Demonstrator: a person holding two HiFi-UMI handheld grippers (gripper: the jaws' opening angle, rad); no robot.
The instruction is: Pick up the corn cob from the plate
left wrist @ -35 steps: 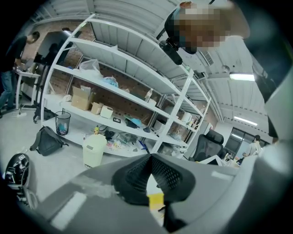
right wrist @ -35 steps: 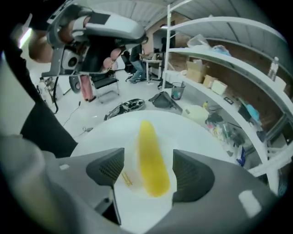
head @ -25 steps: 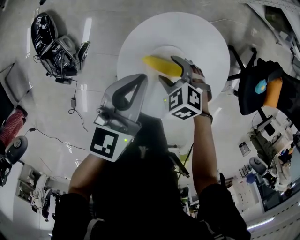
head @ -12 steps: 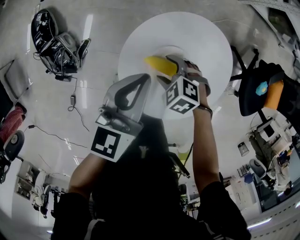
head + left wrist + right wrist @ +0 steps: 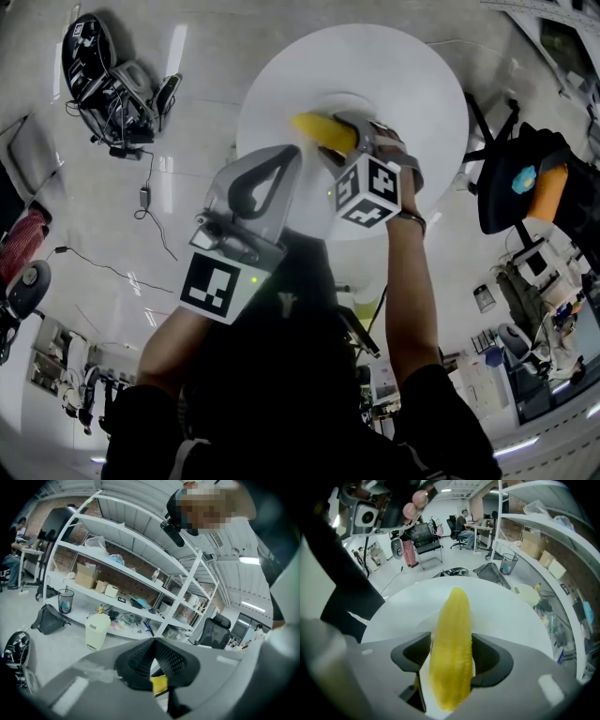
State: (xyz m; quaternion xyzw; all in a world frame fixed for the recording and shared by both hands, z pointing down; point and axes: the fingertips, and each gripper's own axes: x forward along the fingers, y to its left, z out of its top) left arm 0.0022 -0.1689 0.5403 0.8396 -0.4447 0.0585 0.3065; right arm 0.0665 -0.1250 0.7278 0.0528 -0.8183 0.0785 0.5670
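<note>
Between closing right gripper (image 5: 451,641) fingers (image 5: 491,660), cob (image 5: 452,616)

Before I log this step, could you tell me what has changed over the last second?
The right gripper has come down around the corn cob, its jaws just closing onto it. It still lies on the plate; the left gripper has not moved.

head view: steeply down over table (image 5: 412,84) | right gripper view: close, same table | left gripper view: toward shelves (image 5: 123,550)
</note>
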